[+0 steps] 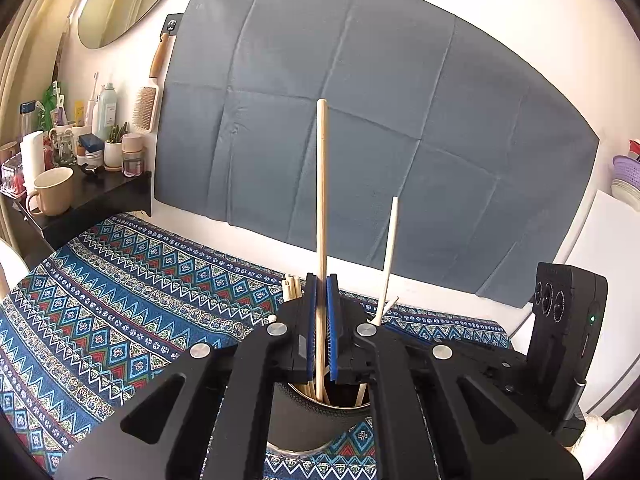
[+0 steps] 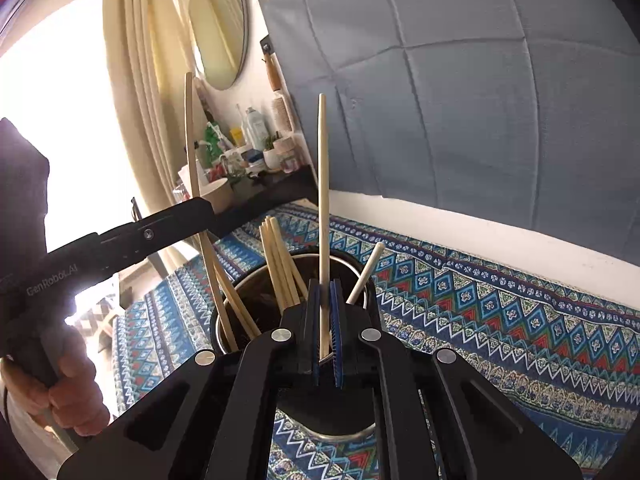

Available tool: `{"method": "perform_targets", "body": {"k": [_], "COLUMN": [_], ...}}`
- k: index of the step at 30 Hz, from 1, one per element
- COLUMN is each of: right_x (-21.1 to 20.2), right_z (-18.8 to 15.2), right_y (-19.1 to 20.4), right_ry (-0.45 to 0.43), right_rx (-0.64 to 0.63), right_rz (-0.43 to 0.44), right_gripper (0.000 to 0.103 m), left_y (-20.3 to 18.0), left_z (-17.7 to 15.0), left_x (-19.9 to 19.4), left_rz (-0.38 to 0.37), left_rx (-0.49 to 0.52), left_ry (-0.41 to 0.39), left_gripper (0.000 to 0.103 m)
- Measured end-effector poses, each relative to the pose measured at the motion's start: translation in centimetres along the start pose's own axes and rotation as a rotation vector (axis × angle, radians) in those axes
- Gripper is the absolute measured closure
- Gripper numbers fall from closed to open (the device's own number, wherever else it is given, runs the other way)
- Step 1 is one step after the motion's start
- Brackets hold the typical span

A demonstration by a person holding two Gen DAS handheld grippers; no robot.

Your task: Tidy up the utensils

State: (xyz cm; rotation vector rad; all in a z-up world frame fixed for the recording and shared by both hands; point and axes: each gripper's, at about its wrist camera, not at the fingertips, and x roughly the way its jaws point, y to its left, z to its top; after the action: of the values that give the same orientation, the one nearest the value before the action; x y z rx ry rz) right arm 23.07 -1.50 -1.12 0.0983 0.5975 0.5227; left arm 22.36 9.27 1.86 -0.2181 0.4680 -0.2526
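Left wrist view — the left hand-held gripper (image 1: pixel 321 300) is clamping one upright wooden chopstick (image 1: pixel 321 184) above a dark holder (image 1: pixel 298 420) standing on the patterned surface (image 1: pixel 120 300). Right wrist view — the right hand-held gripper (image 2: pixel 324 304) is pinching another chopstick (image 2: pixel 322 176) over that holder (image 2: pixel 256 300), which is holding more sticks (image 2: pixel 280 264).
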Motion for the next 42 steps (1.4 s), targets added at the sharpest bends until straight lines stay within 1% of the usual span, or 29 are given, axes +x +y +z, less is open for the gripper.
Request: {"method": "perform_targets", "body": {"k": [6,10,11,12,14,15,16,17,18,19,20,21,22,23,24,25,26,27,28,29,30,33,35,37,42], "right_x": [-0.6,-0.8,-0.9,-0.9,-1.0,-1.1,-1.3,-1.3,-1.5,-1.6,-1.7,-1.7,-1.7,-1.7,-1.7,-1.8,-1.9,-2.0,-2.2,-2.3,-2.5,-3.2,-3.7,-4.2,-6.2], "right_z": [-0.4,-0.2,-0.1,0.0,0.0,0.1,0.2,0.4,0.5,0.6,0.8,0.9,1.1,1.3,1.4,1.6,1.6,1.7,1.8,1.8,1.9,1.9,1.8,1.6,0.6], "right_y": [-0.2,-0.2,-0.2,-0.3,-0.5,-0.5,-0.6,-0.7,-0.7,-0.8,-0.7,-0.7,-0.7,-0.7,-0.6,-0.6,-0.5,-0.4,-0.3,-0.2,0.0,0.3,0.2,0.1,-0.7], "right_ry": [0.013,0.013,0.01,0.014,0.02,0.018,0.012,0.006,0.0,-0.004,-0.001,0.009,0.022,0.032,0.041,0.048,0.055,0.059,0.061,0.066,0.075,0.097,0.116,0.144,0.206], "right_rx": [0.0,0.005,0.004,0.004,0.003,0.004,0.006,0.009,0.011,0.01,0.007,0.003,-0.001,-0.002,-0.004,-0.006,-0.007,-0.01,-0.013,-0.016,-0.02,-0.034,-0.037,-0.03,-0.012], "right_rz": [-0.018,-0.028,-0.032,-0.031,-0.041,-0.047,-0.051,-0.057,-0.062,-0.069,-0.077,-0.084,-0.092,-0.104,-0.114,-0.121,-0.129,-0.134,-0.137,-0.141,-0.149,-0.167,-0.177,-0.179,-0.189], "right_gripper": [0.098,0.094,0.094,0.094,0.093,0.092,0.082,0.076,0.066,0.061,0.058,0.052,0.045,0.042,0.036,0.03,0.028,0.026,0.023,0.021,0.018,0.017,0.016,0.015,0.015], "left_y": [-0.6,-0.7,-0.7,-0.7,-0.7,-0.7,-0.7,-0.7,-0.8,-0.8,-0.8,-0.8,-0.8,-0.8,-0.8,-0.8,-0.7,-0.5,-0.3,-0.2,0.0,0.4,0.6,0.6,-0.4], "left_z": [0.0,0.1,0.1,0.2,0.3,0.4,0.5,0.6,0.7,0.8,1.0,1.2,1.3,1.5,1.6,1.9,2.1,2.2,2.4,2.4,2.4,2.0,1.4,0.6,-1.7], "left_x": [-0.2,-0.3,-0.4,-0.3,-0.3,-0.4,-0.4,-0.4,-0.5,-0.6,-0.6,-0.7,-0.9,-1.1,-1.3,-1.6,-1.8,-2.1,-2.4,-2.6,-2.7,-2.9,-2.7,-2.6,-2.8], "left_rz": [0.016,0.026,0.03,0.036,0.037,0.036,0.037,0.039,0.039,0.041,0.043,0.047,0.053,0.063,0.078,0.097,0.114,0.122,0.125,0.135,0.15,0.174,0.183,0.184,0.198], "left_rx": [0.031,0.024,0.025,0.027,0.026,0.025,0.026,0.027,0.028,0.028,0.027,0.027,0.028,0.031,0.038,0.042,0.041,0.035,0.028,0.021,0.015,-0.008,-0.032,-0.046,-0.027], "left_ry": [0.015,0.024,0.025,0.027,0.03,0.03,0.031,0.031,0.029,0.026,0.026,0.026,0.025,0.022,0.019,0.016,0.019,0.022,0.026,0.038,0.055,0.12,0.196,0.251,0.324], "left_gripper": [0.098,0.098,0.096,0.09,0.082,0.079,0.076,0.071,0.07,0.069,0.066,0.059,0.054,0.044,0.034,0.028,0.016,0.013,0.013,0.008,0.006,0.006,0.006,0.006,0.006]}}
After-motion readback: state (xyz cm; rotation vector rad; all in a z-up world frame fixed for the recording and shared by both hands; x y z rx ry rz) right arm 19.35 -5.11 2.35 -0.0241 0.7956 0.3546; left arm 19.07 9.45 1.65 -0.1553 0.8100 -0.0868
